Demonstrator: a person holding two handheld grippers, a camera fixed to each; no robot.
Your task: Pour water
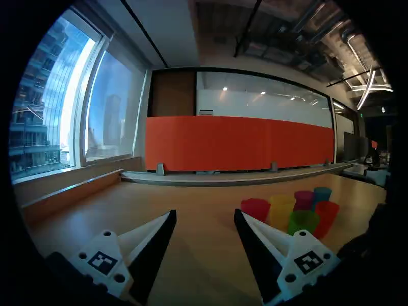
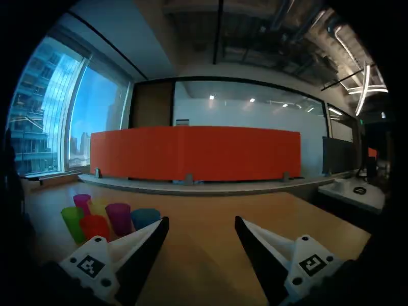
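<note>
So both grippers are just hanging low over the wooden table [image 1: 199, 196], nothing in them. The left gripper [image 1: 204, 212] has its jaws wide apart with only bare tabletop in the gap. The bunch of coloured plastic cups [image 1: 293, 211] sits farther out on the table, off past its right finger and not between the jaws; the red cup [image 1: 255, 208] is the nearest one to that fingertip. Same deal from the other side: the right gripper [image 2: 201, 220] is spread open too, and the cups [image 2: 107, 217] are off to its left, with the blue cup [image 2: 144, 216] peeking out just behind the left finger. There's an orange divider [image 1: 239, 143] running along the far edge of the table.
</note>
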